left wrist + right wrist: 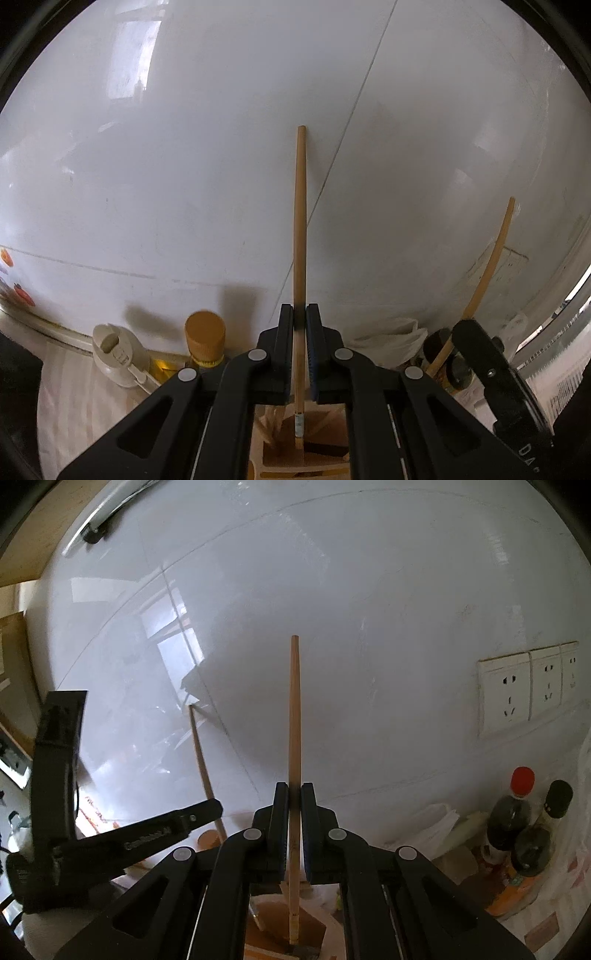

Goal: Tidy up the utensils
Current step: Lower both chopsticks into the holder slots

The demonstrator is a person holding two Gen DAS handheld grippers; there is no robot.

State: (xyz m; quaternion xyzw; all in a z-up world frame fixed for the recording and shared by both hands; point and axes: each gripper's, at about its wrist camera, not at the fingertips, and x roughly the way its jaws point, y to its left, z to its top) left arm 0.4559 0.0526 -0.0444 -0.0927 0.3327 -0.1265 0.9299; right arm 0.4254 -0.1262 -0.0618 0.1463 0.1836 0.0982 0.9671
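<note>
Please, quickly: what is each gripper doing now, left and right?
Left gripper: closed on a wooden chopstick.
Right gripper: closed on another wooden chopstick.

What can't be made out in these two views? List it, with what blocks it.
- Left wrist: wooden holder, mostly behind the left claw, cut off by the bottom edge.
- Left wrist: orange-capped bottle, body mostly covered by that claw's arm.
- Right wrist: what the chopstick rests its lower end on, framed by the right claw, cut off by the bottom edge.
- Right wrist: dark bottles, labels too small, warped near the rim.
</note>
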